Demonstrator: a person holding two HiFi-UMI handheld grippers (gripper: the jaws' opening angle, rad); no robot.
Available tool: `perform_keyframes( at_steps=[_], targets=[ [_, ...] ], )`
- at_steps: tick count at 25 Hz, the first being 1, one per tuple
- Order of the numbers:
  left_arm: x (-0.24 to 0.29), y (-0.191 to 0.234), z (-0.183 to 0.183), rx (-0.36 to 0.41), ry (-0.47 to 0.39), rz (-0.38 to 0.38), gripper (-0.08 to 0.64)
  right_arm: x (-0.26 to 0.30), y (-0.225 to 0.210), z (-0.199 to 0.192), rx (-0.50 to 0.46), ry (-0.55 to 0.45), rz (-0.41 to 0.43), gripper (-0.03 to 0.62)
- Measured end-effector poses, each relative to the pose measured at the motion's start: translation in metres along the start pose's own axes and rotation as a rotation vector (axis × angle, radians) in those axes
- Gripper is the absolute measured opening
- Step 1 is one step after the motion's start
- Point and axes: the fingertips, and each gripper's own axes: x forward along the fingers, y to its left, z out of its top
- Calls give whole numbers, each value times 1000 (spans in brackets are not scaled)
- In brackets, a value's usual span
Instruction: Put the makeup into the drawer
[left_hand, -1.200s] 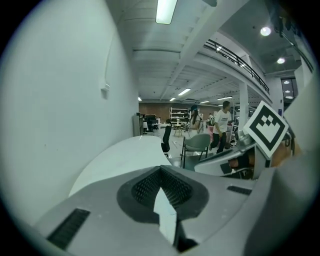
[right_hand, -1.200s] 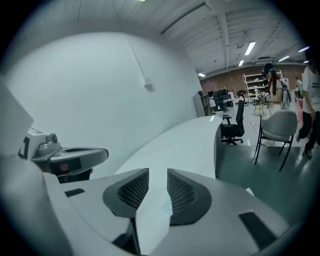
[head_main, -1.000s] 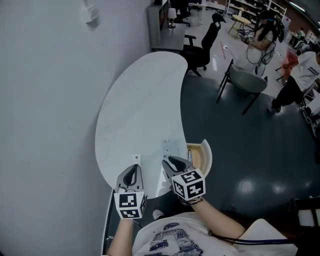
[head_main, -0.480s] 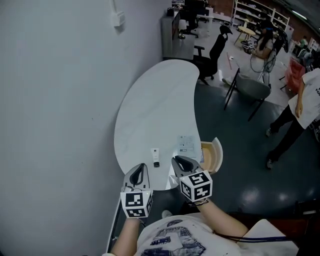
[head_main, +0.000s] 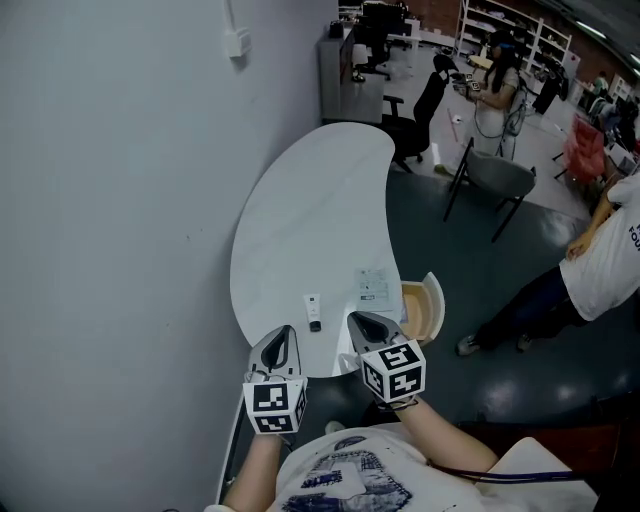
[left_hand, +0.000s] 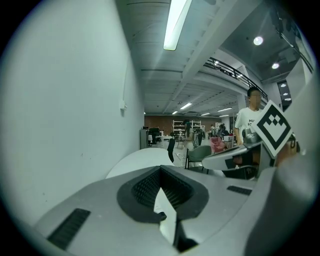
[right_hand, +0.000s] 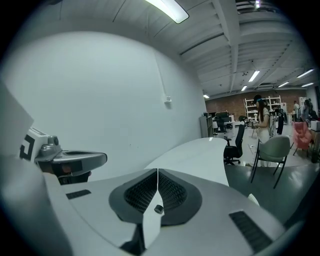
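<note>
- Step: pick-up not yet begun, by my read. Nothing is held and the makeup (head_main: 314, 312) lies on the table (head_main: 310, 220).
- Makeup: small white tube w/ dark end, near the table's near edge. It lies just ahead of the two grippers and between their lines, apart from both.
- Packet (head_main: 373, 287): flat clear thing further right on the table, near the drawer side. Can't tell if it's makeup too.
- Drawer (head_main: 432, 305): already pulled open at the table's right edge, wood inside showing. Contents too small to tell.
- Left gripper (head_main: 284, 332): jaws together at the tips, nothing between them. It hovers over the table's near edge, pointing fwd and a bit down.
- Right gripper (head_main: 355, 319): jaws have just been closing and now meet along their whole line, w/ nothing between. It hovers beside the left one, on the drawer side.
- Next move, as I judge it:
  - Open one gripper's jaws. The right is the likelier, since it's nearer the drawer.
  - Reach fwd and down, then straddle the tube across its short side.
  - Close, lift, and carry it right over the drawer.
- Watch: the tube is small and lies flat, so the jaws need to come low to the tabletop or they'll close over it.
</note>
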Motion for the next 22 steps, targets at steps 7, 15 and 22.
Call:
perform_keyframes(
  at_steps=[7,15,22],
  targets=[
    [1,-5,-2,-32,-11,-21,48,-2,-3,-3,5,3,-2,25],
    [5,-6,-6,-21,-4,-30,48,1,-9,-6,16,-1,-20,25],
    [28,-8,-13,2,30,-78,48,8,-39,-6,61,-7,-98,25]
  ],
)
